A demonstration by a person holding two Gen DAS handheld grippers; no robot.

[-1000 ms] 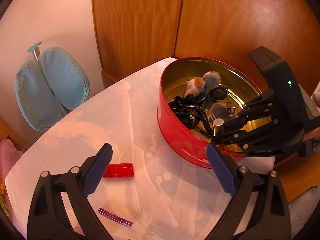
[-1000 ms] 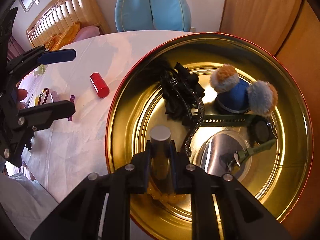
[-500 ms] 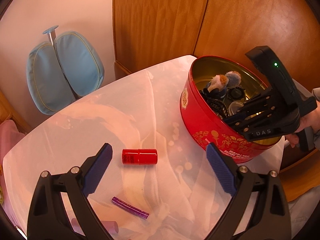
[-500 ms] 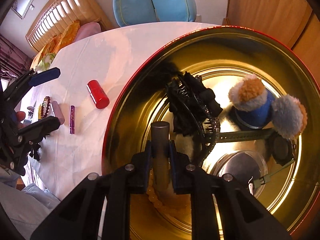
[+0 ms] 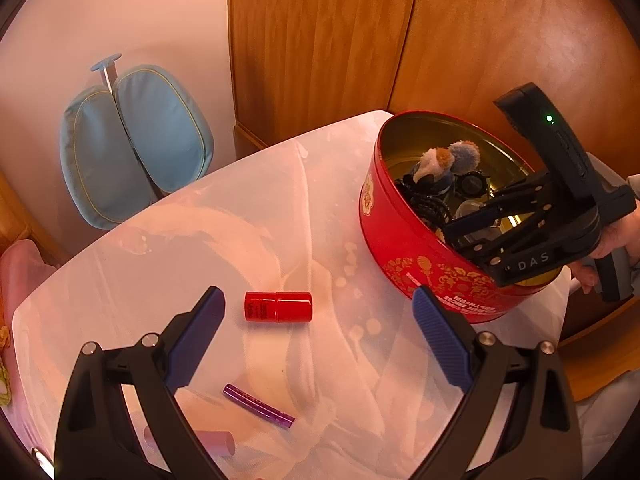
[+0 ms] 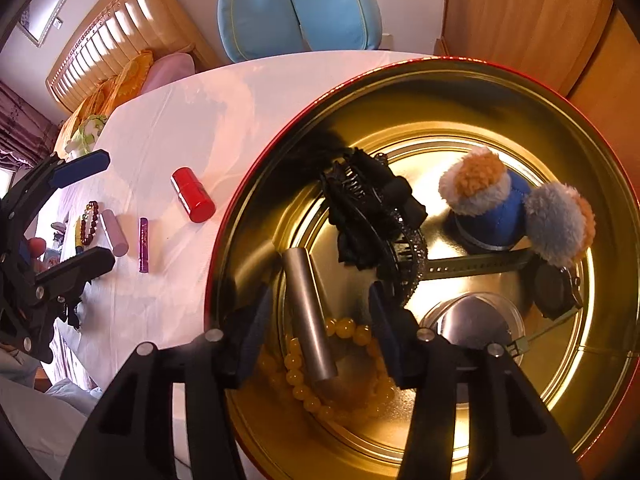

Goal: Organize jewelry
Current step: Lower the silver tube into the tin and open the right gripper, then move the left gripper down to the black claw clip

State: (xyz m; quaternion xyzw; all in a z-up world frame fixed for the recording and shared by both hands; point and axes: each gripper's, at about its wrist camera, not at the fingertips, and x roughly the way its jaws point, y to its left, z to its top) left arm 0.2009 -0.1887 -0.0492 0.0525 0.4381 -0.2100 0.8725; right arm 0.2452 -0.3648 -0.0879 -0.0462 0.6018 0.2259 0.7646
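Observation:
A red round tin [image 6: 400, 68] with a gold inside holds a black hair clip [image 6: 360, 208], a pom-pom plush [image 6: 492, 204], a green-strap watch [image 6: 472, 266] and yellow beads [image 6: 348, 328]. My right gripper [image 6: 320, 296] points down into it, its jaws opening. A silver tube [image 6: 306, 312] lies loose on the beads between the fingers, touched by neither pad. My left gripper [image 5: 318, 300] hangs open above the white table, with a red tube [image 5: 278, 307] lying below its gap. A purple stick [image 5: 258, 406] and a pink tube [image 5: 216, 440] lie nearer.
The tin's wall [image 5: 400, 248] stands at the table's far right corner, close to wooden wardrobe doors [image 5: 320, 40]. A blue chair back [image 5: 132, 140] stands beyond the far edge. A dark red bead bracelet [image 6: 90, 224] lies beside the pink tube [image 6: 114, 232].
My right gripper's jaws have parted and the silver tube has dropped out of them onto the yellow beads. In the left wrist view the red tube has come to lie between the fingers.

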